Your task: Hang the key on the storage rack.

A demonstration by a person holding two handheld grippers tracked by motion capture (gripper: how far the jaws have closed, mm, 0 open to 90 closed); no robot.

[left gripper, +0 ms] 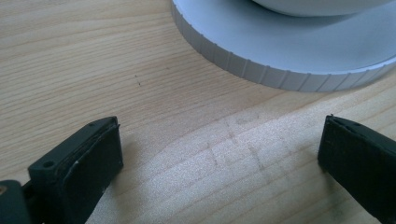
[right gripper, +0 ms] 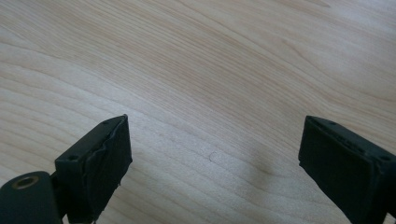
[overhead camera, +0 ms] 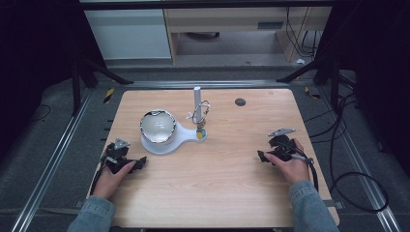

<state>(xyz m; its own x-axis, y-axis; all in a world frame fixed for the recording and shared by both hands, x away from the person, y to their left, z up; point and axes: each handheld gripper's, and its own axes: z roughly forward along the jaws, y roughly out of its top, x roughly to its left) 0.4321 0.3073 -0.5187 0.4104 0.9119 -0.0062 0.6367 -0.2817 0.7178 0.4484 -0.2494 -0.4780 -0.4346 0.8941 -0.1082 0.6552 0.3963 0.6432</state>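
A white stand (overhead camera: 186, 133) lies on the wooden table (overhead camera: 232, 183), left of centre. It carries a shiny round bowl (overhead camera: 157, 127) and an upright white post (overhead camera: 197, 99) with a metal ring and small items (overhead camera: 201, 118) hanging from it. My left gripper (overhead camera: 141, 162) rests on the table just in front of the stand, open, with nothing between its jaws. The stand's ribbed white edge (left gripper: 243, 65) shows close ahead in the left gripper view. My right gripper (overhead camera: 261, 155) rests at the table's right side, open over bare wood (right gripper: 210, 93).
A small dark round disc (overhead camera: 240, 102) sits near the table's far edge. Black cables (overhead camera: 348, 145) trail off the right side. Metal rails (overhead camera: 58, 150) run along both sides of the table, and cabinets (overhead camera: 128, 31) stand beyond it.
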